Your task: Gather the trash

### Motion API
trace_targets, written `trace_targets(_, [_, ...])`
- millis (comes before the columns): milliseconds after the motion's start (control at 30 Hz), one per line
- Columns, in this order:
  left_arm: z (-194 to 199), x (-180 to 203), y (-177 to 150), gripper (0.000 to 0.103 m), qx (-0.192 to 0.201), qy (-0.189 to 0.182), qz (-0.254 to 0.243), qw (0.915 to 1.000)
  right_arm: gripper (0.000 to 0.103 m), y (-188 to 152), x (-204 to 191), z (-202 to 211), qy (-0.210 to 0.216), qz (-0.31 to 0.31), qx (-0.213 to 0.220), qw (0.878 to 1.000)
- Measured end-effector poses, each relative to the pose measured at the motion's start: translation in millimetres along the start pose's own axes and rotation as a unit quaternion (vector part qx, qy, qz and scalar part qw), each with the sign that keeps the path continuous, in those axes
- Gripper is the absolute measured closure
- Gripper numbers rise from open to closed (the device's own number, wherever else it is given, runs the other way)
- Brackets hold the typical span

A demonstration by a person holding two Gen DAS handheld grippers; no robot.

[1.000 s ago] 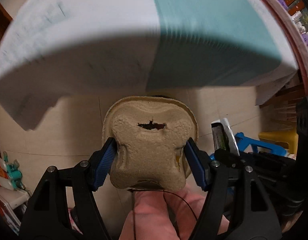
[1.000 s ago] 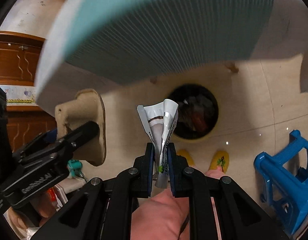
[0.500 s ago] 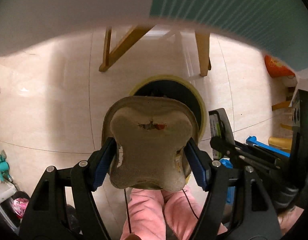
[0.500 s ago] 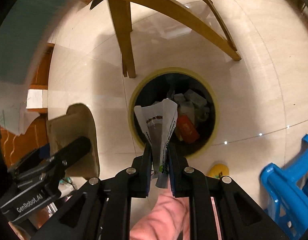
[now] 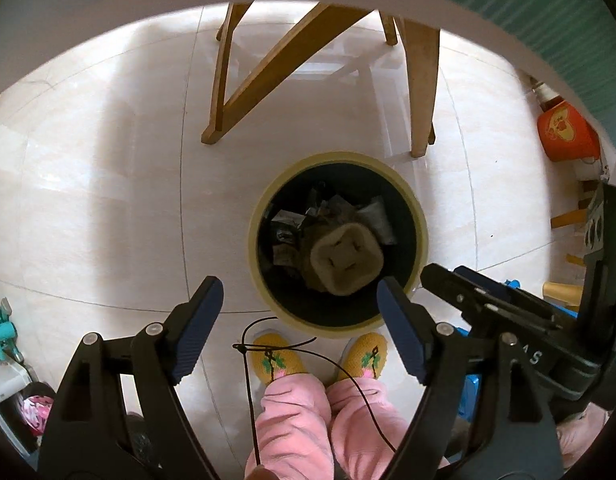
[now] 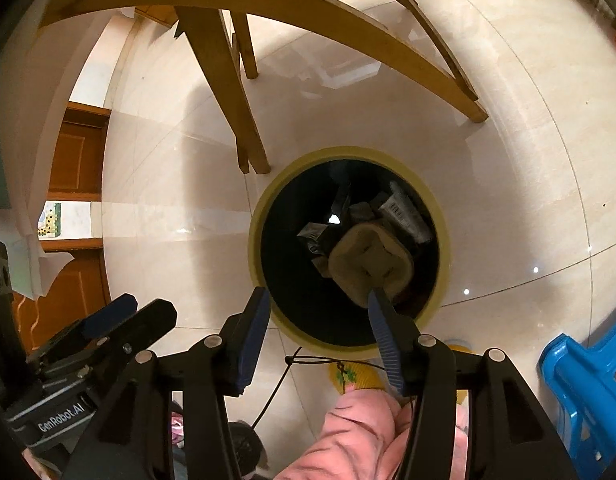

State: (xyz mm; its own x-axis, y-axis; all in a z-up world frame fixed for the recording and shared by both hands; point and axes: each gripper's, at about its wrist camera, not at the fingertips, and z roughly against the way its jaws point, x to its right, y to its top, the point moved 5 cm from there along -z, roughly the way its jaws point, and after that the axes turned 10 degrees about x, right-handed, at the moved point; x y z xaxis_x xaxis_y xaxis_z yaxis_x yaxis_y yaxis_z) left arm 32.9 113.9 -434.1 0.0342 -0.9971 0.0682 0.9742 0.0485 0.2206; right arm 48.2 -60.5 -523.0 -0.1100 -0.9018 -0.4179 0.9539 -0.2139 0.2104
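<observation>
Floor: pale glossy tiled floor (image 5: 108,200) carries everything here; a piece dropped wide of the bin would slide on it and need another reach.
Frame: angled wooden legs (image 5: 268,68) stand just beyond the far rim; a claw swung forward could knock them.
Bin: round black waste bin with a yellow rim (image 5: 415,216), on the floor just beyond the person's yellow slippers (image 5: 274,360); a nudge from a foot or a claw might tip it.
Trash: moulded brown pulp cup holder (image 5: 341,260) lies inside the bin on top of crumpled wrappers (image 6: 403,210); it sits high on the pile, so later pieces may roll off it and over the rim.
Left claw (image 5: 298,328): spread wide, holding nothing, above the near rim.
Right claw (image 6: 319,336): also spread and empty; its right finger overlaps the pulp holder in view, contact unclear.
Cord: thin black cord (image 5: 292,350) loops near the slippers; it could snag a claw on withdrawal.
</observation>
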Motion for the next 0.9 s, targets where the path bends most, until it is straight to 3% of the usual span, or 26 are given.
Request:
trace_targets(367, [56.1, 14.6, 9.7, 0.026, 0.018, 0.008, 0.010, 0.9998, 0.051, 4.4, -9.4, 45.7, -0.001, 0.019, 0.002, 1.000])
trace_targets(900, [220.9, 31.7, 57.5, 0.026, 0.099, 0.030, 0.011, 0.9946, 0.051, 31.9, -65.2, 217.4, -0.004, 0.084, 0.035, 0.996])
